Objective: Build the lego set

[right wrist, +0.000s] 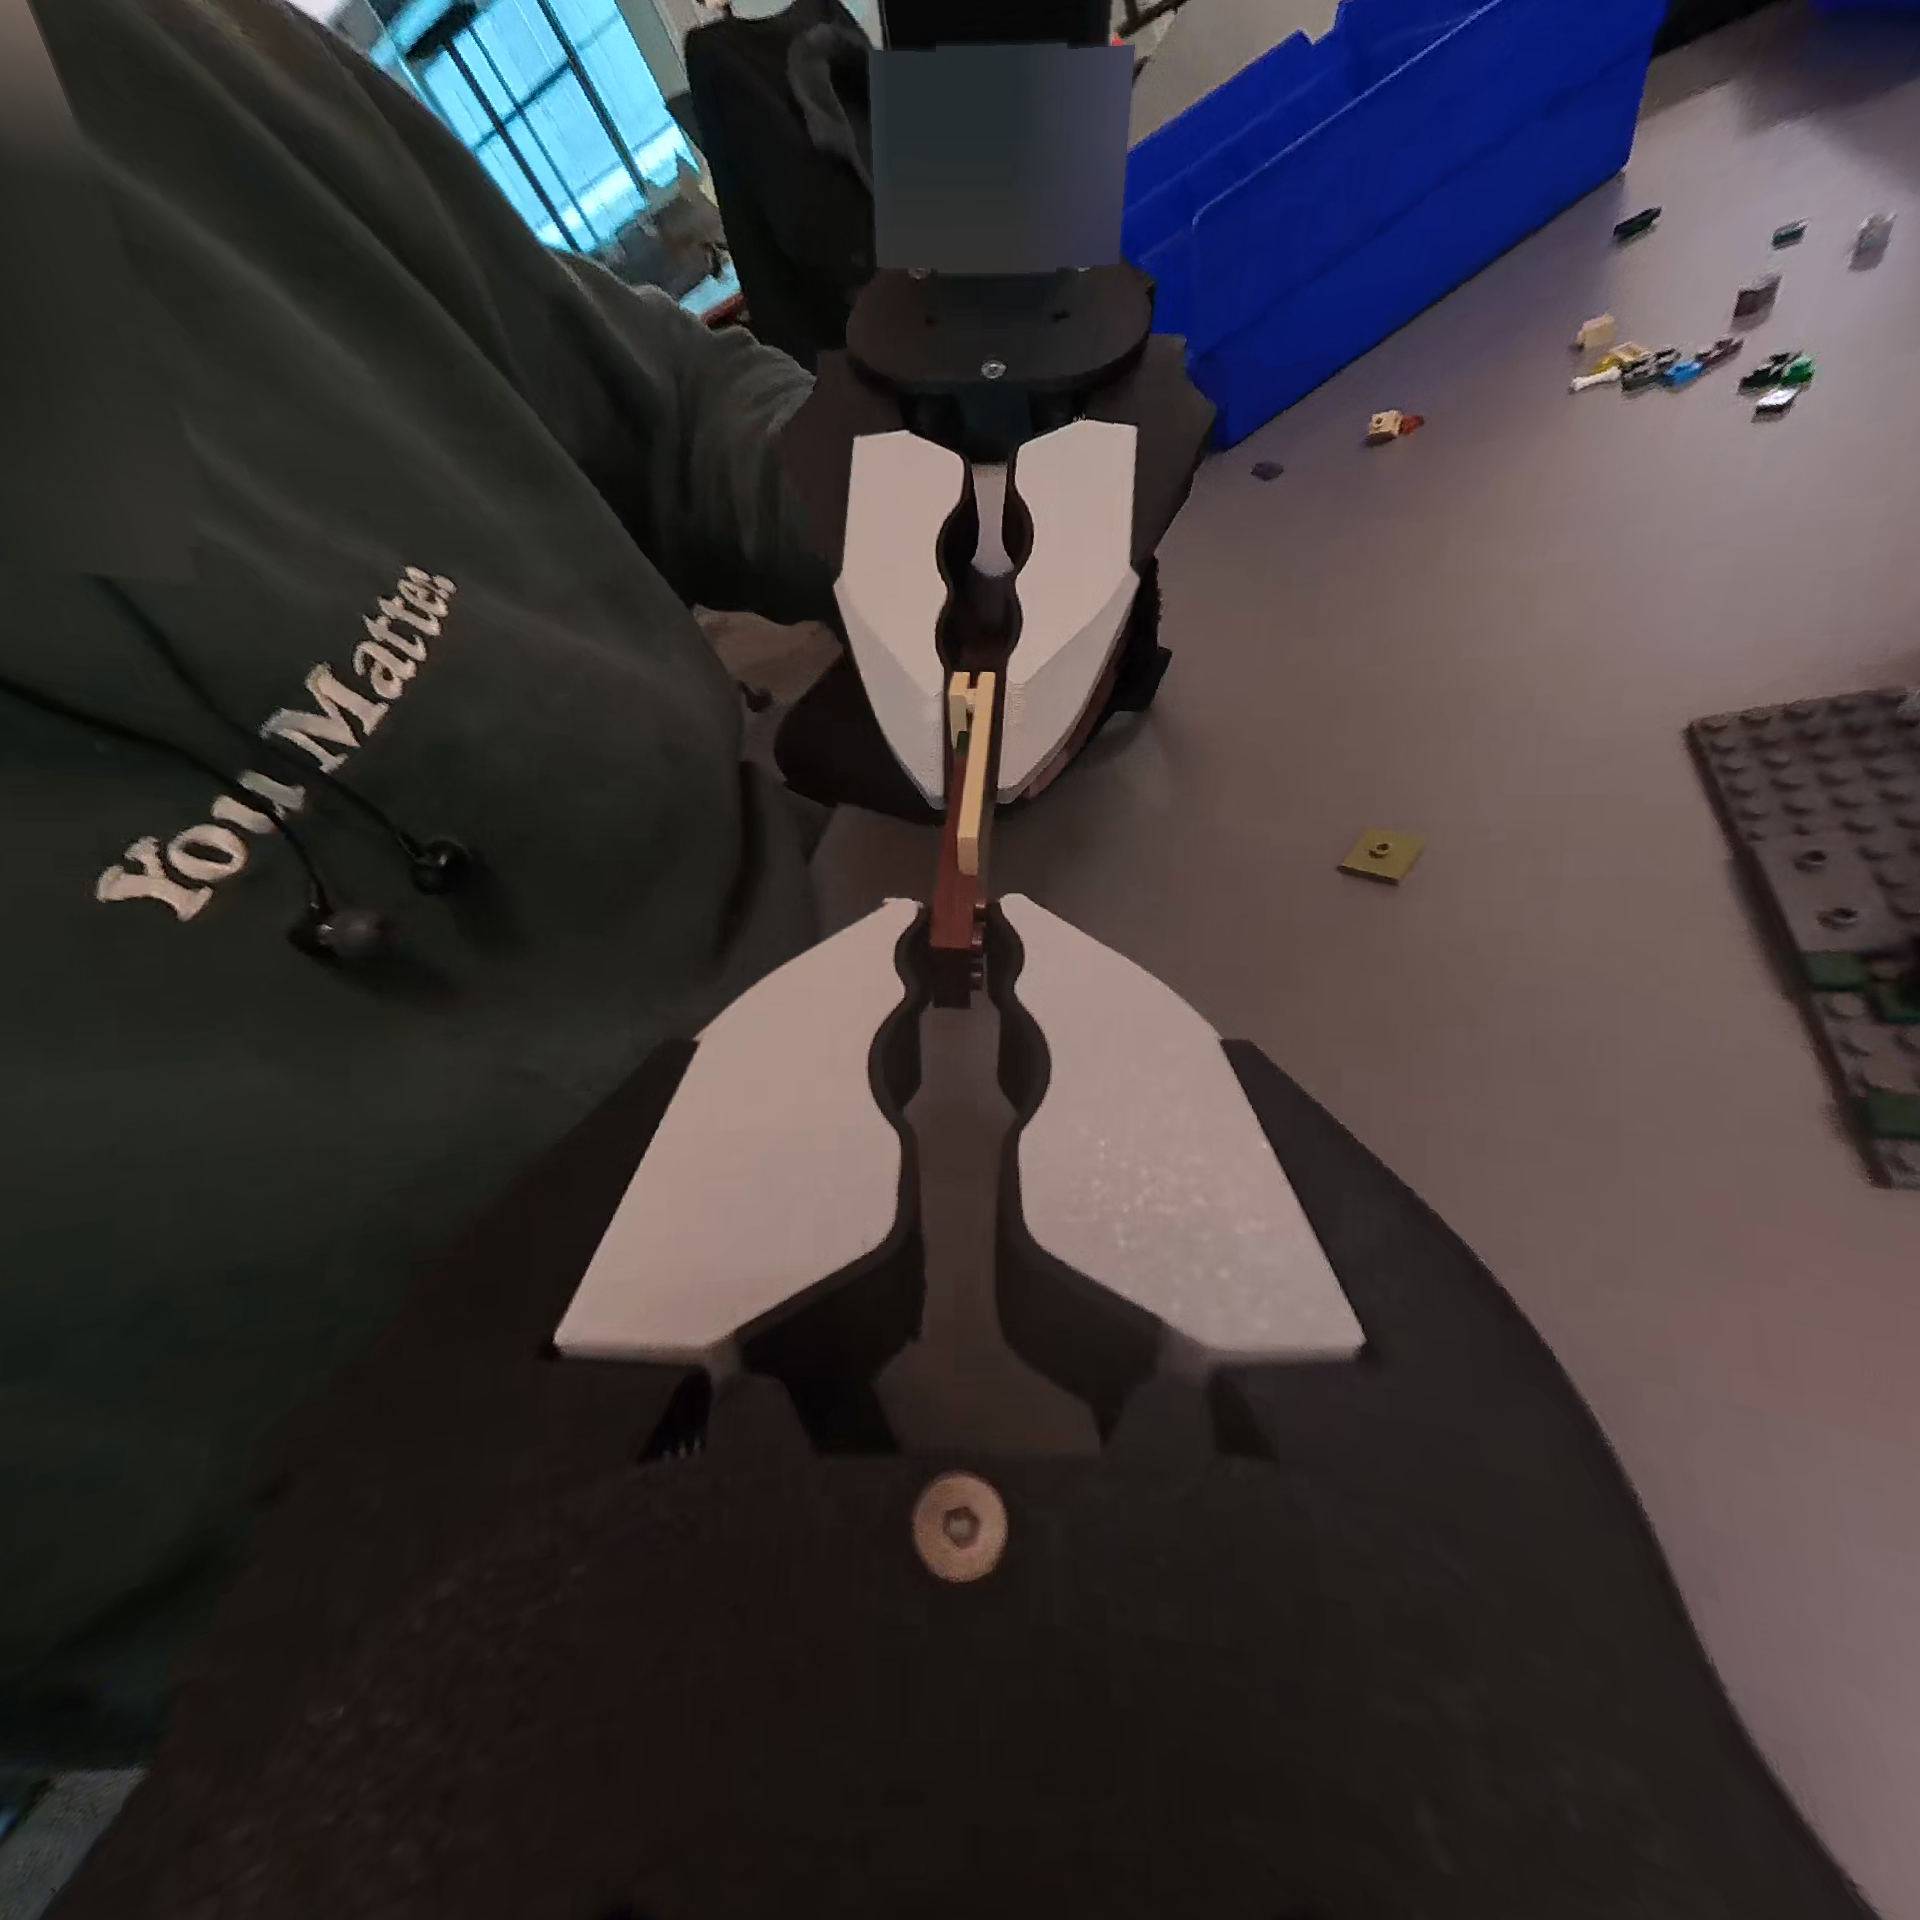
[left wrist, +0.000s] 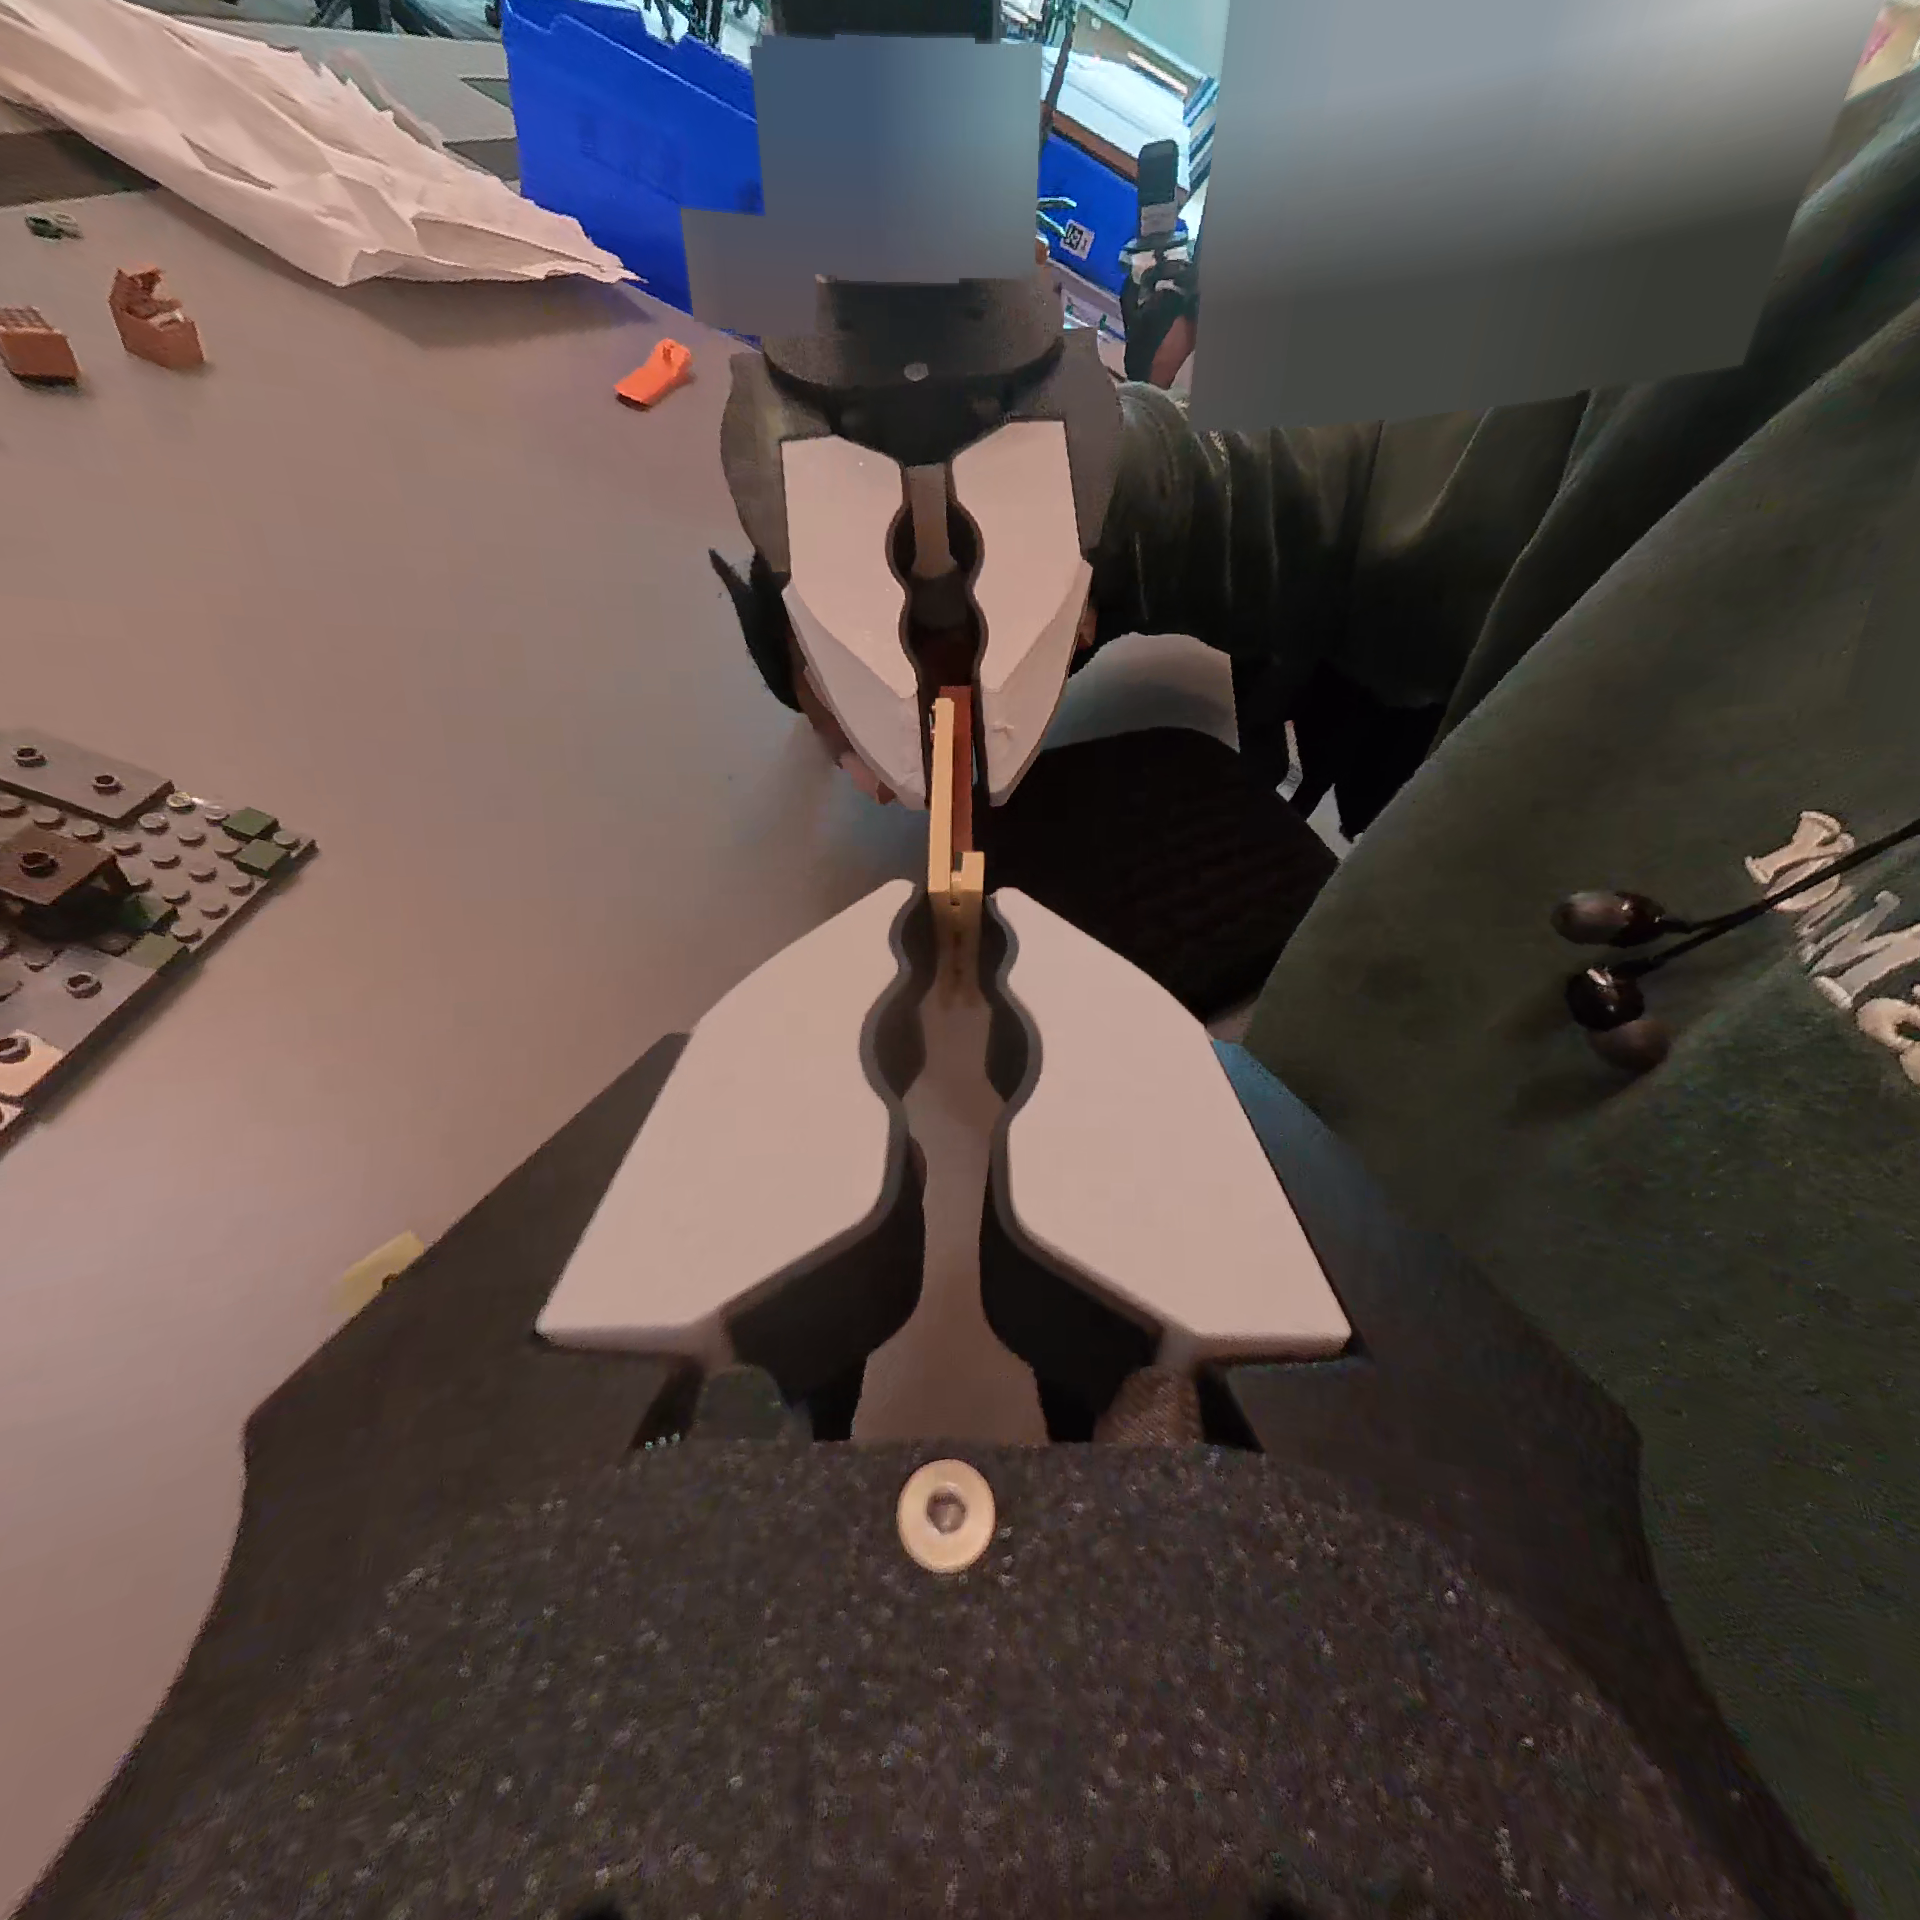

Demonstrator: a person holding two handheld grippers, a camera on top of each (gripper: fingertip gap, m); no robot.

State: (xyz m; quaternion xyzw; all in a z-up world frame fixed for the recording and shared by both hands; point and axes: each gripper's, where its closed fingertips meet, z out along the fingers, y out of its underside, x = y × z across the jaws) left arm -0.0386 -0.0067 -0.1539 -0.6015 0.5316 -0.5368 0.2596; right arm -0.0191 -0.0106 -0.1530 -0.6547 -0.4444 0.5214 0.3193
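My two grippers face each other tip to tip above the grey table. My left gripper point(left wrist: 954, 906) is shut on a thin tan Lego piece point(left wrist: 943, 821). My right gripper point(right wrist: 956, 916) is shut on a thin reddish-brown Lego piece point(right wrist: 951, 914). The two pieces lie flat side against flat side between the tips. In the left wrist view the right gripper point(left wrist: 954, 795) holds the brown piece point(left wrist: 968, 758) behind the tan one. In the right wrist view the left gripper point(right wrist: 971, 802) holds the tan piece point(right wrist: 971, 769).
A grey studded baseplate point(left wrist: 197, 894) with a partial build lies on the table, also in the right wrist view point(right wrist: 1808, 831). Loose pieces point(right wrist: 1683, 364), an olive tile point(right wrist: 1380, 857), brown pieces point(left wrist: 156, 317), an orange piece point(left wrist: 655, 374), paper point(left wrist: 260, 135) and blue bins point(right wrist: 1403, 208) surround. A person's green sweatshirt point(right wrist: 260, 520) is close. Only a small space, under 4 cm, lies between the two pairs of fingers. My left tips are roughly 12 cm from the olive tile point(right wrist: 1380, 857).
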